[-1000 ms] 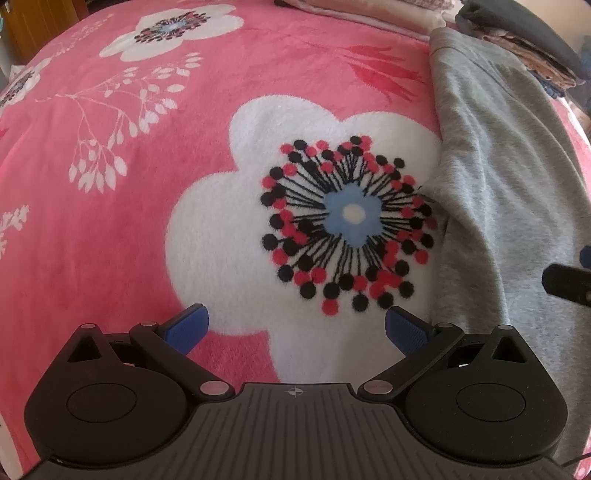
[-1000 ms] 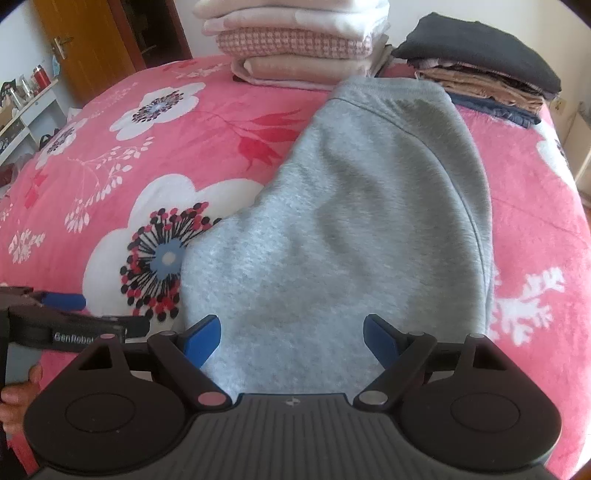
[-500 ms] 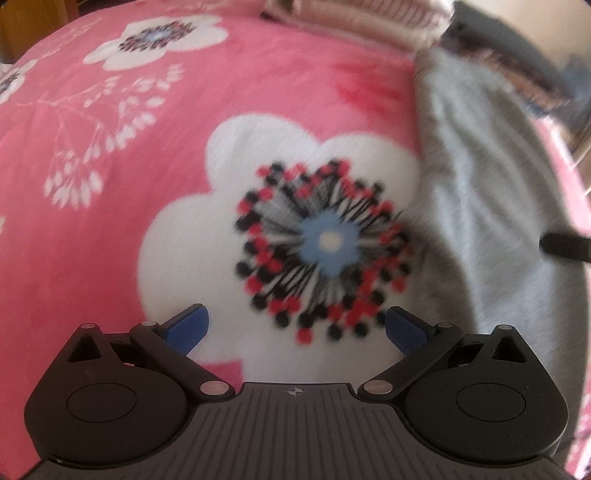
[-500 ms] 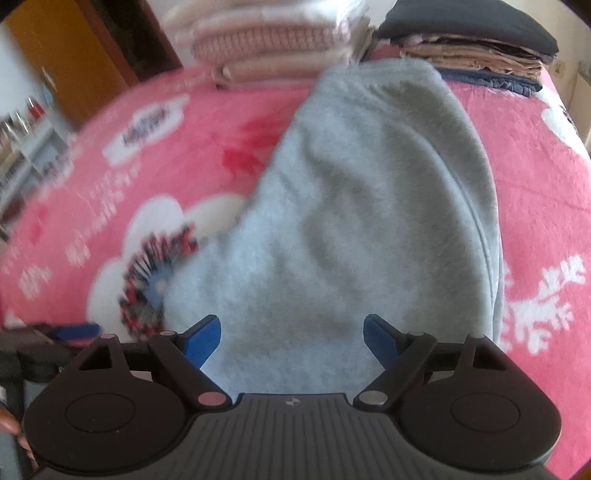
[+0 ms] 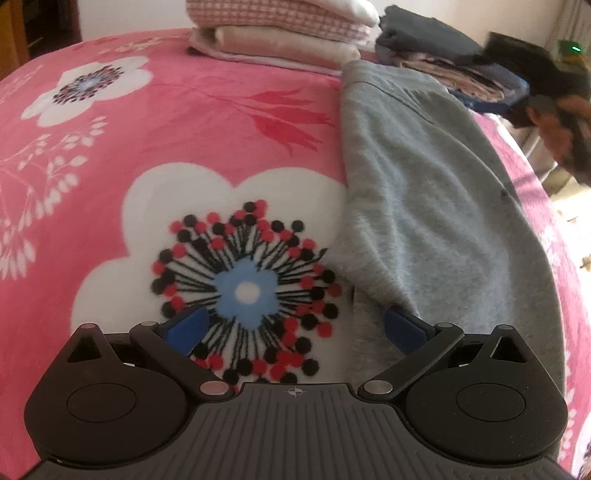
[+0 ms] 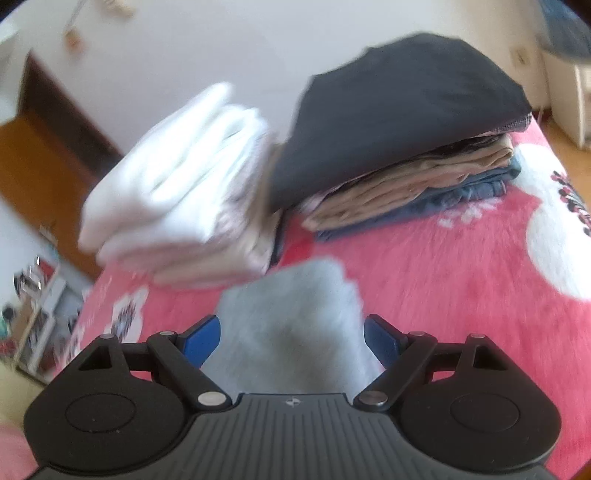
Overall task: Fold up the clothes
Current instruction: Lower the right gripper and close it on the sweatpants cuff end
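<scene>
While the grey garment lies spread lengthwise on the bed, both tools sit over it with nothing gripped.

Item 1, grey garment: fleecy, long, laid flat, its far end reaching toward the pale stack. One long edge runs beside the big white flower printed on the blanket. It looks doubled over along its length, which would suit a lengthwise fold already made, though the pictures cannot settle how it came to lie so.

Item 2, left hand-held gripper: jaws wide, empty. It hovers low at the garment's near end, its right blue pad at the cloth's edge and its left pad over the flower; a likely station for taking the near corner.

Item 3, right hand-held gripper: jaws wide, empty. It sits above the garment's far end, aimed at the stacks; the view is motion-blurred. In the left view it shows as a dark blur with a hand beyond the garment.

Item 4, pale stack: folded whites, pinks and a checked piece, just past the garment's far end.

Item 5, dark stack: black on top, tan and blue beneath, right of the pale stack.

Surface: pink plush blanket, white flowers. Room: white wall, brown door left of the pale stack, cluttered shelf below it.
</scene>
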`<action>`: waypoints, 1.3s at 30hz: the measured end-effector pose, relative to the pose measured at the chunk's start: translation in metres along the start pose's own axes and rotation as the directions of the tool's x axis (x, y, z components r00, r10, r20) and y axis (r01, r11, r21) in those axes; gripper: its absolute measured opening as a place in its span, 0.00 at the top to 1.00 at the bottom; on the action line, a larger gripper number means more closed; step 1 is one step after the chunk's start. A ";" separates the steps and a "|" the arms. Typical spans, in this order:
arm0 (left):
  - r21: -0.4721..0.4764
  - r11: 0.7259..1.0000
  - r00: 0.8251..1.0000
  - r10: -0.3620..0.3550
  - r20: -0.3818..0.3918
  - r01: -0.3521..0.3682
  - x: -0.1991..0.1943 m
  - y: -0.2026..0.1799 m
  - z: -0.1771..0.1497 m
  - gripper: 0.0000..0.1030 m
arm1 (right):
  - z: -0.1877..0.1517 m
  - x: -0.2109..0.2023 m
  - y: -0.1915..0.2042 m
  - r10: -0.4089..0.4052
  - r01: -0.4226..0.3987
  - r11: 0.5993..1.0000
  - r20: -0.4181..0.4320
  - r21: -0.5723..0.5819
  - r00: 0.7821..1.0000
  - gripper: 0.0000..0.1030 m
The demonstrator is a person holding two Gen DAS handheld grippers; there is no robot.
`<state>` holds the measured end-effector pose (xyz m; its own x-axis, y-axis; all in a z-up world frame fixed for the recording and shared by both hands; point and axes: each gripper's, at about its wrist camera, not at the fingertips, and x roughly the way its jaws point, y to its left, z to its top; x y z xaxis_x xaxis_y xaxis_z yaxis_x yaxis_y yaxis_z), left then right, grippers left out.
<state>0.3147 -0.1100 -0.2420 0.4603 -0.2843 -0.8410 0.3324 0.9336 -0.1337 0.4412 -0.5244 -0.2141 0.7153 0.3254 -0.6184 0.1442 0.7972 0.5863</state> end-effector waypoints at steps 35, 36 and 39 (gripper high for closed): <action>0.047 0.995 0.993 -0.094 0.072 0.091 -0.007 -0.007 0.009 0.01 | 0.018 0.103 -0.035 0.158 -0.165 0.986 -0.247 -0.009 0.956 0.30; 0.049 0.995 0.994 -0.085 0.067 0.082 -0.006 -0.007 0.008 0.01 | 0.018 0.101 -0.033 0.138 -0.150 0.988 -0.244 -0.029 0.960 0.40; 0.055 0.997 0.997 -0.056 0.053 0.053 -0.001 -0.009 0.004 0.02 | 0.018 0.089 -0.028 0.116 -0.135 0.988 -0.232 -0.070 0.966 0.65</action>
<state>0.3150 -0.1189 -0.2381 0.4839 -0.3473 -0.8033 0.4015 0.9037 -0.1488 0.5131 -0.5268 -0.2759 0.5487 0.5246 -0.6509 -0.0023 0.7796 0.6263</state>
